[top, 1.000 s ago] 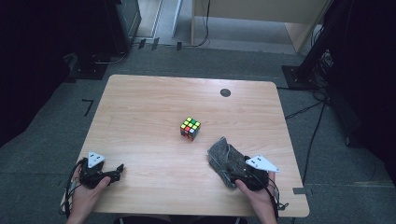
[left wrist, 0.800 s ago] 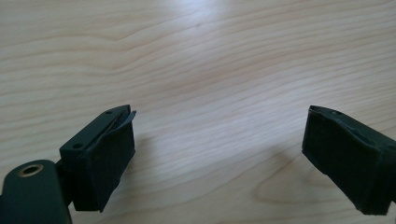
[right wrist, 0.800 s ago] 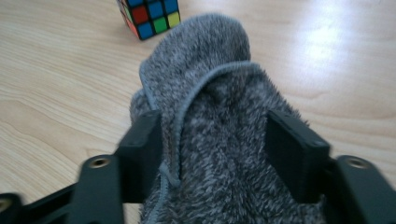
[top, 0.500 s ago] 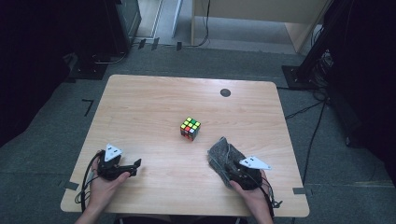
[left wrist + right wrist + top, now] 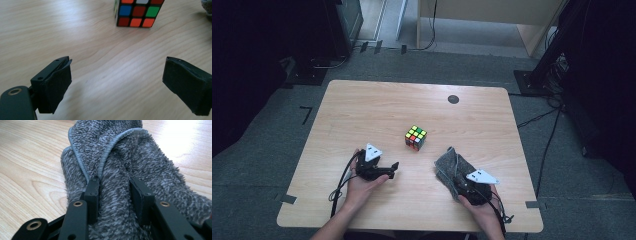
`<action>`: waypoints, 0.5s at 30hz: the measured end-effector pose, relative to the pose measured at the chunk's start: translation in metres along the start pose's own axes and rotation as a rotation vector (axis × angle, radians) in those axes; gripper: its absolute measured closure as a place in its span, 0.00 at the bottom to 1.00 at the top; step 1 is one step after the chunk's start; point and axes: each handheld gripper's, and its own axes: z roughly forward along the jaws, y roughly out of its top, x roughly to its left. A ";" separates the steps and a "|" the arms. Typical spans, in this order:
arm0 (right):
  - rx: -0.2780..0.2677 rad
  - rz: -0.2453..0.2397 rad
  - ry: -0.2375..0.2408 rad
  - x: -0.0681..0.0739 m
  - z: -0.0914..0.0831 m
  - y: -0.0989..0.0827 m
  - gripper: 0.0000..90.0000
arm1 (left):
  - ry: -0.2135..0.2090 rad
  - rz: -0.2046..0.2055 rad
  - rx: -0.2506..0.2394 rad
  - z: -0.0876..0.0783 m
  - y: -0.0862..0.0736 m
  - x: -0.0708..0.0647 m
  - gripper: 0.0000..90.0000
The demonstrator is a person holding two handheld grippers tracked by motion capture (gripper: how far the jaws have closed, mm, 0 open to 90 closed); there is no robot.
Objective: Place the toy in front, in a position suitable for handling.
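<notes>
A scrambled colour cube (image 5: pixel 416 137) sits near the middle of the wooden table (image 5: pixel 362 110). In the left gripper view the cube (image 5: pixel 138 12) lies ahead of the jaws, apart from them. My left gripper (image 5: pixel 393 170) rests low at the front left, open (image 5: pixel 120 82), with only bare wood between its pads. A crumpled grey terry cloth (image 5: pixel 449 165) lies at the front right. My right gripper (image 5: pixel 459 182) has just been closing its jaws, and they pinch a fold of the cloth (image 5: pixel 130 152) between them (image 5: pixel 115 187).
A small black round mark (image 5: pixel 453 99) lies near the table's far edge. Cables trail from both grippers over the front edge. Dark stands and cables (image 5: pixel 552 115) are on the floor around the table.
My left gripper has slid to the right across the table, toward the cube. The right gripper has settled slightly lower onto the cloth; cube and cloth stay where they were.
</notes>
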 end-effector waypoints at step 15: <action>-0.003 0.001 -0.001 0.000 0.000 0.000 0.70 | -0.002 -0.019 0.043 0.053 0.035 -0.021 0.10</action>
